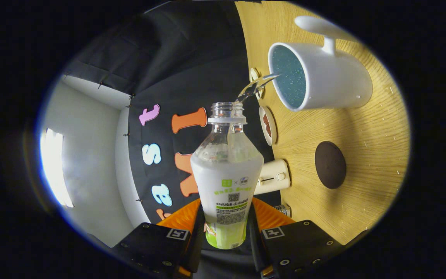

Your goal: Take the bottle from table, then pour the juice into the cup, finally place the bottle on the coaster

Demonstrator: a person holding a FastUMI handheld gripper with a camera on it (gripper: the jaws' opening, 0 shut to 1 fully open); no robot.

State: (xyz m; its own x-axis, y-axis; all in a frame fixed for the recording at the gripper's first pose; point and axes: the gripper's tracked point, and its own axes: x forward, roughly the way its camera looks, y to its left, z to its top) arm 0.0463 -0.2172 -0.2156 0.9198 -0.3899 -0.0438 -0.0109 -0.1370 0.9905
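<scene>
Item: gripper point(226, 228), hand-held. Fingers were closed to the width of the bottle point(227, 182), one pressing each flank of its lower body; grip firm by appearance.

Item: bottle, uncapped, labelled, pale green liquid visible at its base. Long axis ran straight out along the fingers toward 12 o'clock, the open neck furthest from the grip. The whole view was rolled, the table point(362, 155) standing as a wall on the right, so the bottle was judged tipped well over.

Item: stream of juice point(256, 86), leaving the mouth toward 1 o'clock and reaching the rim of the cup point(323, 77).

Item: cup, white, speckled blue inside, handle on its far side; lay at 1 o'clock from the bottle mouth, just beyond it.

Item: coaster point(330, 164), dark, round, bare, on the table at 3 o'clock from the bottle's shoulder, well apart from the cup.

Stage, judged: pouring under way. The coming move turns on righting the long axis, then carrying the base toward the coaster at 3 o'clock.
</scene>
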